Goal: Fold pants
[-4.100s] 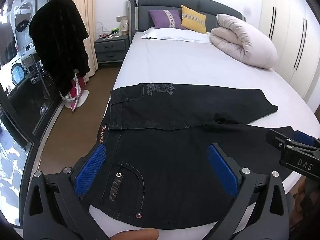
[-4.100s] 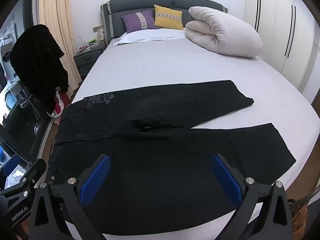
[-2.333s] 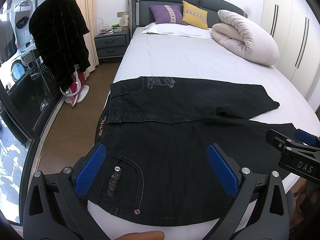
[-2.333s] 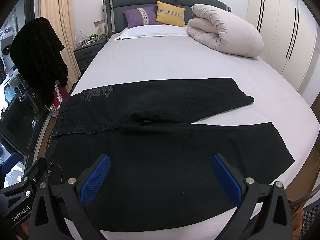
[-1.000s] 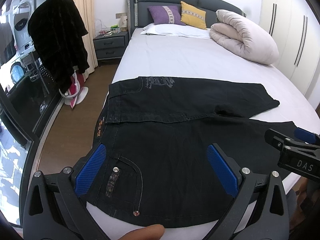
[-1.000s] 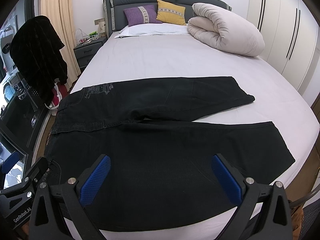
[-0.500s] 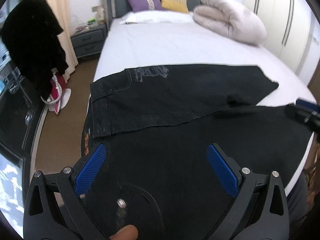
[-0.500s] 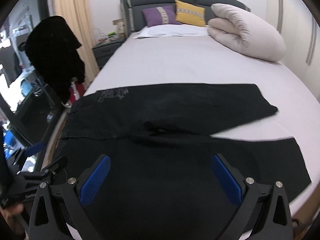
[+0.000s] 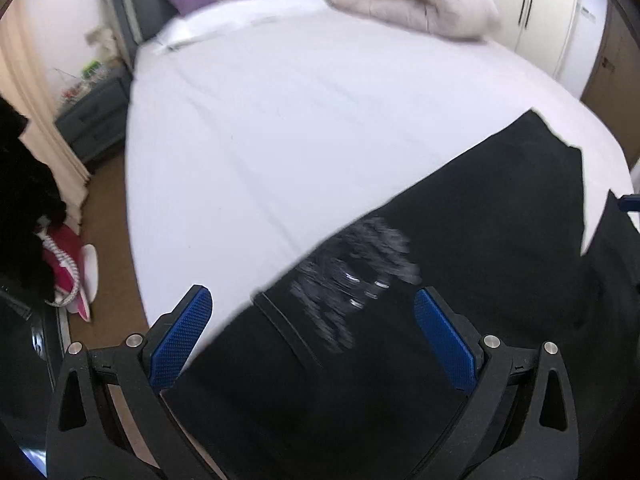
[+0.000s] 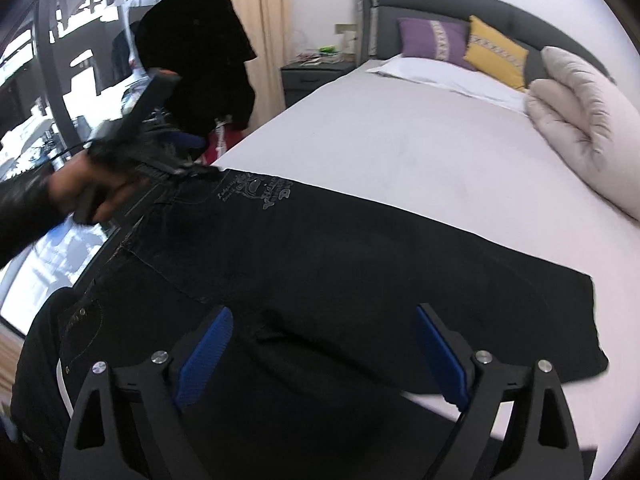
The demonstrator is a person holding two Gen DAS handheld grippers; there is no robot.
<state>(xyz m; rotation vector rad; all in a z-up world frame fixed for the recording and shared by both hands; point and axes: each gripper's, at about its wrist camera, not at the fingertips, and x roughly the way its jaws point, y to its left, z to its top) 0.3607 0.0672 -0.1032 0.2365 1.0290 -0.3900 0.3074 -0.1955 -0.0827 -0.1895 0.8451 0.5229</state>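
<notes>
Black pants [image 10: 328, 248] lie spread flat on the white bed [image 10: 440, 140], waist to the left, both legs running right. In the left wrist view the pants [image 9: 460, 240] fill the lower right, with a grey printed logo [image 9: 356, 276] between the fingers. My left gripper [image 9: 316, 340] is open, low over the far waist corner; it also shows in the right wrist view [image 10: 160, 160], held by a hand at that corner. My right gripper [image 10: 320, 348] is open above the crotch, where the two legs part.
A rolled cream duvet [image 10: 584, 120] lies at the bed's right. Purple [image 10: 434, 40] and yellow [image 10: 496, 56] pillows lean on the grey headboard. A nightstand [image 10: 316, 76] and a dark garment on a rack [image 10: 200, 60] stand left of the bed.
Both grippers have moved forward and dropped lower over the pants. The left went to the far waist corner, the right toward the crotch. Both stay open; the pants have not moved.
</notes>
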